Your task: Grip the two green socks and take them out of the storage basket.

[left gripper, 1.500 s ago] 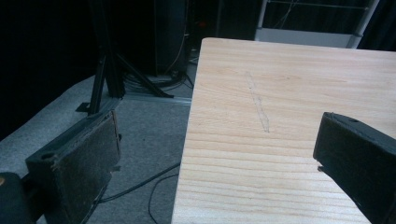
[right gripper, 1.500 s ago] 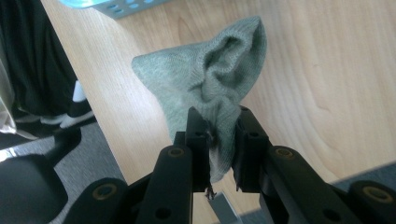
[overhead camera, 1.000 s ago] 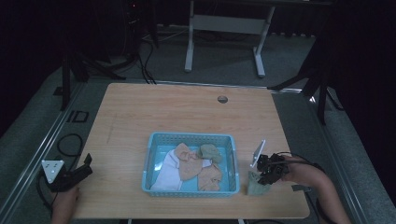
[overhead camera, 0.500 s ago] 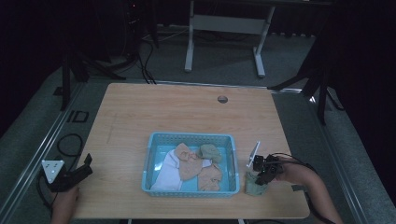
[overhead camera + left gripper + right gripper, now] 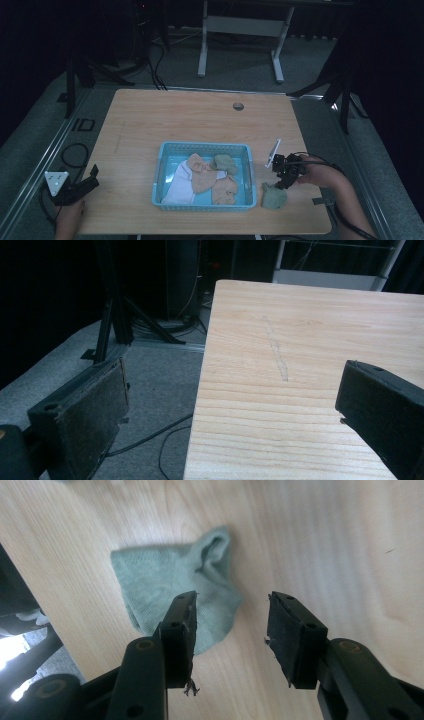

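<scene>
- R gripper (image 5: 281, 181): over table near front-right corner, jaws apart, just been opening; nothing between pads, seen in right gripper view (image 5: 231, 625).
- Green sock (image 5: 274, 196): lying crumpled on bare wood just below R gripper, outside basket, close to its front-right corner; in right gripper view (image 5: 175, 587) flat on tabletop beyond jaw tips, free of both pads.
- R hand (image 5: 320, 176): wrapped round gripper body, forearm entering from bottom-right edge.
- Blue basket (image 5: 205, 205): mid-table toward front edge, just left of sock; holds tan socks (image 5: 201, 175), white cloth (image 5: 177, 187), another greenish sock (image 5: 224, 162).
- L gripper (image 5: 80, 187): at front-left table edge, well apart from basket; jaws spread wide, nothing between them in left gripper view (image 5: 235, 410).
- Table (image 5: 200, 120): light wood, round cable hole (image 5: 238, 106) near far edge.
- Surroundings: grey floor, dark stands, cables.
</scene>
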The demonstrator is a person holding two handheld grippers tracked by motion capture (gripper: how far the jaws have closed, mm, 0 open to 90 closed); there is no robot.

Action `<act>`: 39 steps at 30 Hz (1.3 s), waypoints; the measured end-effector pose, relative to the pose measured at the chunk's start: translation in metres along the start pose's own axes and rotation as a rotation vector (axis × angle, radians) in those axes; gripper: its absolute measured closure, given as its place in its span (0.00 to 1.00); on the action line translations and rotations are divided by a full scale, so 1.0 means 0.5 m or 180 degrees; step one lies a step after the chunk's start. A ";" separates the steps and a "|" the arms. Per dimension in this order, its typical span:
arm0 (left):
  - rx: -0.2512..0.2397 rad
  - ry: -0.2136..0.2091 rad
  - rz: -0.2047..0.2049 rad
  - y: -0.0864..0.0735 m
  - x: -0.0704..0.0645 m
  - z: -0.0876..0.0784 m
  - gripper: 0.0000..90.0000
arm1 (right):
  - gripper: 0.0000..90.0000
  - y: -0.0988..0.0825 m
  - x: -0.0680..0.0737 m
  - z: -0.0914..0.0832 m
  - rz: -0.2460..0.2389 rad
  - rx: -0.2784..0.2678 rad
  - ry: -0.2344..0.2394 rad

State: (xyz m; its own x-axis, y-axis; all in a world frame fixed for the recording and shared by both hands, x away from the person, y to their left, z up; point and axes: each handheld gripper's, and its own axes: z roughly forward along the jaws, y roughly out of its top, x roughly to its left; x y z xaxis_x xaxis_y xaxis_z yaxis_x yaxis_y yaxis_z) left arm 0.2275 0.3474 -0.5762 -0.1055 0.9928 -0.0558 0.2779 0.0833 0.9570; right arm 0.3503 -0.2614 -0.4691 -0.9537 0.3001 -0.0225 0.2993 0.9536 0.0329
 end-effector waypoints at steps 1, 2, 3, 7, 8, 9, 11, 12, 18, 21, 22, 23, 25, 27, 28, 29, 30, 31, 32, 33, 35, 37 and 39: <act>0.0001 0.0000 0.0000 0.000 0.000 0.000 0.01 | 0.59 0.005 0.000 -0.008 -0.0018 -0.0017 -0.0022; 0.0000 0.0000 0.0001 0.000 0.000 0.000 0.01 | 0.59 0.009 0.000 -0.014 -0.0028 -0.0036 -0.0025; 0.0001 0.0000 -0.0001 0.000 0.000 0.000 0.01 | 0.58 0.015 0.001 -0.022 -0.0050 -0.0043 -0.0032; 0.0001 -0.0002 -0.0001 0.000 0.000 0.000 0.01 | 0.58 0.042 0.006 -0.051 -0.0136 -0.0059 -0.0077; 0.0002 -0.0003 -0.0001 0.000 0.000 0.000 0.01 | 0.58 0.049 0.007 -0.057 -0.0161 -0.0069 -0.0080; 0.0000 -0.0004 -0.0002 0.000 0.000 0.000 0.01 | 0.58 0.054 0.008 -0.062 -0.0180 -0.0066 -0.0089; 0.0001 -0.0005 -0.0003 0.000 0.001 0.000 0.01 | 0.58 0.070 0.010 -0.075 -0.0228 -0.0086 -0.0113; 0.0001 -0.0005 -0.0003 0.000 0.001 0.000 0.01 | 0.58 0.078 0.012 -0.080 -0.0253 -0.0088 -0.0126; -0.0002 -0.0004 -0.0008 0.000 0.001 0.000 0.01 | 0.58 0.124 0.019 -0.102 -0.0370 -0.0088 -0.0163; -0.0011 -0.0006 -0.0014 0.000 0.001 0.000 0.01 | 0.58 0.153 0.024 -0.104 -0.0464 -0.0076 -0.0159; -0.0011 -0.0006 -0.0015 0.000 0.001 0.000 0.01 | 0.58 0.162 0.025 -0.104 -0.0487 -0.0090 -0.0164; -0.0012 -0.0007 -0.0016 0.000 0.001 0.000 0.01 | 0.58 0.168 0.027 -0.104 -0.0504 -0.0097 -0.0164; -0.0012 -0.0004 -0.0014 0.000 0.001 0.000 0.01 | 0.58 0.182 0.029 -0.103 -0.0549 -0.0100 -0.0156; -0.0015 -0.0005 -0.0015 0.000 0.001 0.000 0.01 | 0.58 0.196 0.031 -0.100 -0.0582 -0.0094 -0.0160; -0.0016 -0.0006 -0.0017 0.000 0.001 0.000 0.01 | 0.58 0.205 0.031 -0.099 -0.0601 -0.0096 -0.0153; -0.0020 -0.0007 -0.0019 0.000 0.001 0.000 0.01 | 0.58 0.213 0.031 -0.097 -0.0616 -0.0097 -0.0160; -0.0020 -0.0008 -0.0019 0.000 0.001 0.000 0.01 | 0.58 0.220 0.031 -0.096 -0.0625 -0.0096 -0.0160; -0.0021 -0.0008 -0.0018 0.000 0.001 -0.001 0.01 | 0.58 0.227 0.032 -0.094 -0.0650 -0.0092 -0.0154; -0.0021 -0.0009 -0.0019 0.000 0.001 -0.001 0.01 | 0.58 0.234 0.033 -0.092 -0.0671 -0.0095 -0.0149; -0.0020 -0.0010 -0.0019 0.000 0.001 -0.001 0.01 | 0.58 0.241 0.034 -0.090 -0.0685 -0.0099 -0.0138; -0.0023 -0.0011 -0.0021 0.000 0.001 -0.001 0.01 | 0.58 0.254 0.035 -0.085 -0.0717 -0.0091 -0.0124; -0.0024 -0.0014 -0.0022 0.000 0.001 0.000 0.01 | 0.58 0.267 0.036 -0.078 -0.0748 -0.0080 -0.0112; -0.0024 -0.0015 -0.0021 0.000 0.001 -0.001 0.01 | 0.58 0.280 0.037 -0.073 -0.0773 -0.0059 -0.0108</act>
State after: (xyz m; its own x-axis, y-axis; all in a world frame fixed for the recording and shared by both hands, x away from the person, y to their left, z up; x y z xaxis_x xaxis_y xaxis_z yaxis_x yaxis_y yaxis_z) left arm 0.2271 0.3479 -0.5764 -0.1028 0.9927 -0.0635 0.2698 0.0893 0.9588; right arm 0.3732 -0.1233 -0.4287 -0.9959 0.0631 -0.0655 0.0605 0.9973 0.0407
